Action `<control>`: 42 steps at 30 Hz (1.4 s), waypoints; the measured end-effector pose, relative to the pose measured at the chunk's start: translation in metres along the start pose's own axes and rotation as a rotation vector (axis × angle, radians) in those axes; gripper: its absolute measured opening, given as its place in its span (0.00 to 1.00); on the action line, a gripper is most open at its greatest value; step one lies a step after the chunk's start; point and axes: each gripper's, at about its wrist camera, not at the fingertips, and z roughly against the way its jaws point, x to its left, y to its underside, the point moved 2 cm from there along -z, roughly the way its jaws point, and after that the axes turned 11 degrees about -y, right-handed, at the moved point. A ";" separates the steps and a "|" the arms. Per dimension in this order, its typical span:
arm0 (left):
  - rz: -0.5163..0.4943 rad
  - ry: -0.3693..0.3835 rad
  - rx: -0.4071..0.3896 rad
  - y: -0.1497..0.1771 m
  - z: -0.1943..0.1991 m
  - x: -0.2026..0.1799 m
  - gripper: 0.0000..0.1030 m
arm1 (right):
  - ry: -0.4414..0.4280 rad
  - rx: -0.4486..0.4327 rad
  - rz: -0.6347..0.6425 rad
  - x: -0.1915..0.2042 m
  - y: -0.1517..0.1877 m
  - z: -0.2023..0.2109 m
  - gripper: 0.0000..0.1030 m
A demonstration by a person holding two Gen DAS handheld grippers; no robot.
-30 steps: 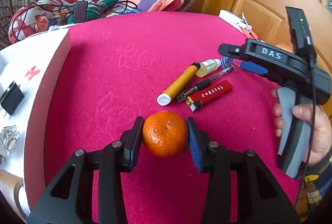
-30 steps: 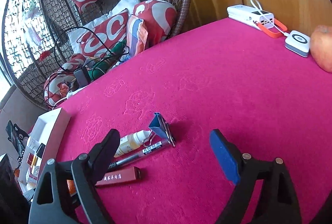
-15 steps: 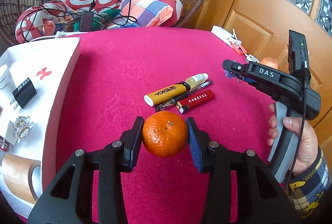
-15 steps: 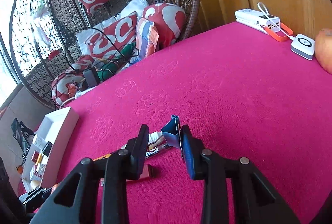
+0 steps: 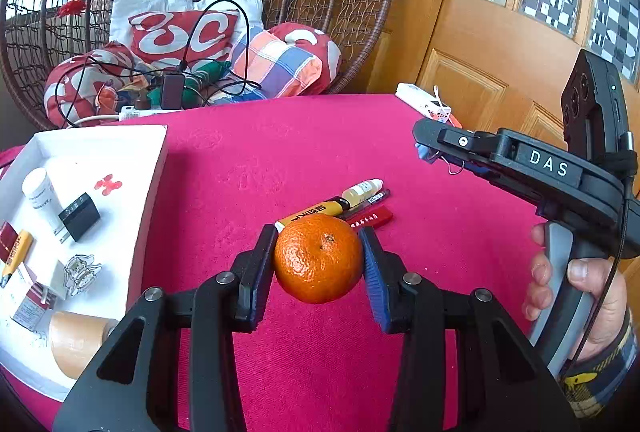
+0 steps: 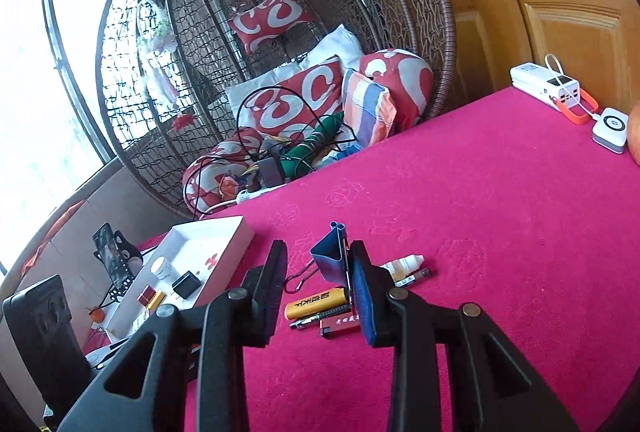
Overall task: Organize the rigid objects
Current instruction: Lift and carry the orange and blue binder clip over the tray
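Note:
My left gripper point(image 5: 318, 234) is shut on an orange tangerine point(image 5: 318, 264), held clear above the pink tablecloth. My right gripper point(image 6: 318, 250) is shut on a blue binder clip point(image 6: 330, 260), lifted off the cloth, with its wire handle sticking out to the left. In the left wrist view the right gripper point(image 5: 426, 148) hangs at the right, in a person's hand point(image 5: 592, 284). Below lie a yellow tube point(image 6: 316, 302), a dropper bottle point(image 6: 402, 264), a pen point(image 6: 416, 276) and a red lighter point(image 6: 340, 324). A white tray point(image 5: 154, 188) stands at the left.
The tray holds a black adapter point(image 5: 80, 216), a white pot point(image 5: 40, 192), a tape roll point(image 5: 76, 342) and small packets. A power bank point(image 6: 544, 86), a white charger pad point(image 6: 610, 128) and an apple point(image 6: 635, 136) sit far right. A wicker chair with cushions point(image 5: 180, 36) stands behind.
The right jaws closed on the binder clip and lifted it off the cloth. The left gripper rose with the tangerine, bringing the white tray into view.

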 end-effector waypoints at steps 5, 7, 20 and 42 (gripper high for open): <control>0.012 0.004 -0.029 -0.003 0.012 0.006 0.40 | -0.015 0.013 0.007 0.006 0.005 0.000 0.30; 0.016 0.000 -0.041 -0.004 0.015 0.009 0.39 | -0.021 0.021 0.006 0.008 0.006 -0.002 0.30; 0.095 -0.038 -0.066 -0.006 0.025 0.045 0.40 | -0.068 0.064 0.029 0.026 0.012 -0.012 0.30; 0.243 -0.117 -0.130 -0.008 0.051 0.114 0.40 | -0.190 0.170 0.128 0.088 0.012 -0.058 0.31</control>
